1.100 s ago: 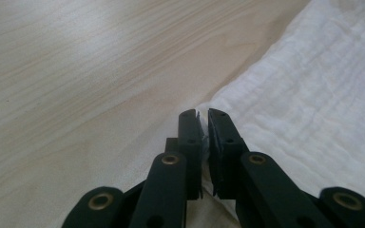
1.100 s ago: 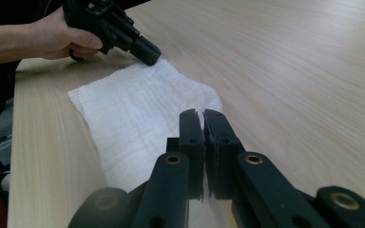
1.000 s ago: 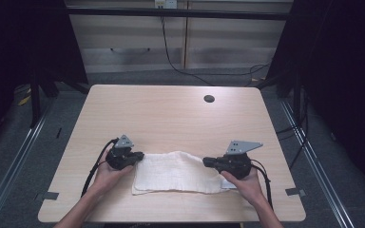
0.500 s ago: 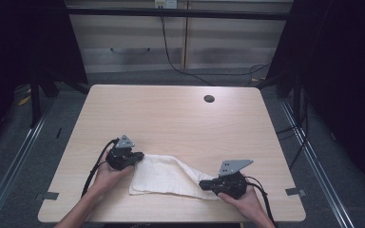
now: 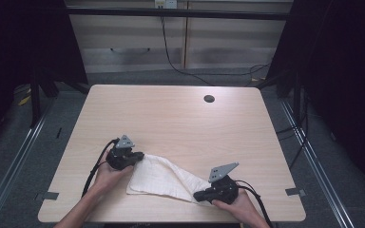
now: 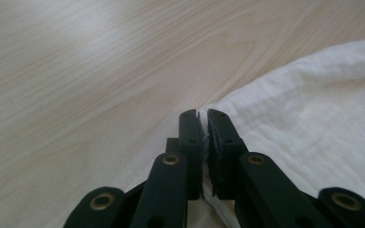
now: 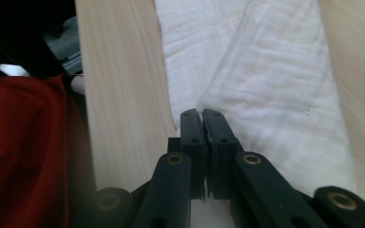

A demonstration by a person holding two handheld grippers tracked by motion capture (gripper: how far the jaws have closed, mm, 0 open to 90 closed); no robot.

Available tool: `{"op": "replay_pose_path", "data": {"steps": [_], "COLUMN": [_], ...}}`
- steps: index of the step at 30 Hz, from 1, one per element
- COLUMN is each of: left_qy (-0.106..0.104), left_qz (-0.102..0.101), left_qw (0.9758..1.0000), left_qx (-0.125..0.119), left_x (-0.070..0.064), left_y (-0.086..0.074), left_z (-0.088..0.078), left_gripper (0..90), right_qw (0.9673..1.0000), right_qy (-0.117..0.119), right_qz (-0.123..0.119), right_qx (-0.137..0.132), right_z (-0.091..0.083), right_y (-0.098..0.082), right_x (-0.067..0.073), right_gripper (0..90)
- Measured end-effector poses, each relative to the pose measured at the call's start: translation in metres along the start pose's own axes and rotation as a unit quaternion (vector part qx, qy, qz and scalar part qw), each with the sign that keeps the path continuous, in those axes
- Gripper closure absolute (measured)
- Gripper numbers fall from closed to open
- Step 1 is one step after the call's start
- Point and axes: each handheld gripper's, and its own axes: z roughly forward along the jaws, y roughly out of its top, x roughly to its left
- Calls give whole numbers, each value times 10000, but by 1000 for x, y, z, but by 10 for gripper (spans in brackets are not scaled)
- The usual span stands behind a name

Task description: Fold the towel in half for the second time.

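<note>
Your white cloth (image 5: 164,178) lies near the table's (image 5: 180,118) near edge, a thin, crinkled woven fabric, folded over on itself with a soft ridge running along its far side. Your left tool (image 5: 134,157) is clenched on the cloth's left corner. Your right tool (image 5: 200,194) is clenched on its right end, close to the table's near edge, pinching two layers together.

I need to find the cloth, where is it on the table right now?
In the high view, the white cloth lies near the table's front edge, stretched between the left gripper and right gripper.
</note>
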Motion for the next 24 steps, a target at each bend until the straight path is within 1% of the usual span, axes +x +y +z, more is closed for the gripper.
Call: {"op": "replay_pose_path", "data": {"steps": [1,2,3,5,6,7,9,10,12,13,14,15,16,17,18,19,21,22,24], "left_qy": [-66,-99,-99,-114,-116,-129,-169,-198,-251,-274,-274,-319,-346,-370,-428,-428,-461,-464,-498], "left_qz": [-84,-50,-50,-37,13,19,79,102,123,188,250,296,367,419,536,536,627,654,743], "left_qw": [9999,9995,9995,9986,9981,9974,9958,9948,9934,9929,9924,9920,9915,9911,9906,9906,9901,9901,9900], "left_qx": [-74,-303,-303,-509,-597,-705,-898,-990,-1115,-1146,-1170,-1188,-1200,-1210,-1187,-1187,-1171,-1148,-1086], "left_x": [-2,-5,-5,-8,-9,-11,-15,-18,-23,-26,-30,-33,-36,-40,-46,-46,-52,-55,-59], "left_y": [1,7,7,12,15,18,23,25,28,30,31,32,32,33,32,32,29,26,21], "left_z": [-2,-8,-8,-16,-20,-24,-32,-36,-41,-43,-45,-47,-49,-51,-55,-55,-58,-60,-62], "left_gripper": [852,852,852,852,852,852,852,852,852,851,851,851,851,851,851,851,851,851,851], "right_qw": [9999,9998,9998,9995,9993,9988,9983,9978,9966,9959,9955,9955,9941,9941,9931,9931,9928,9924,9924], "right_qy": [-141,-170,-170,-302,-360,-455,-543,-631,-801,-887,-919,-919,-1058,-1058,-1152,-1152,-1171,-1201,-1202], "right_qz": [21,45,45,82,80,112,160,173,138,167,221,221,229,229,208,208,221,254,247], "right_qx": [-30,-51,-51,-63,-75,-103,-122,-143,-108,-87,-119,-119,-118,-118,-80,-80,-106,-96,-98], "right_z": [1,1,1,1,1,1,1,1,1,0,1,1,1,1,0,0,0,0,-1], "right_y": [1,1,1,3,3,4,5,6,9,11,13,13,15,15,16,16,17,17,17], "right_x": [0,-2,-2,-4,-6,-7,-11,-13,-17,-19,-24,-24,-27,-27,-30,-30,-32,-33,-33], "right_gripper": [882,882,882,883,883,883,883,884,884,884,884,884,884,884,884,884,884,884,884]}}
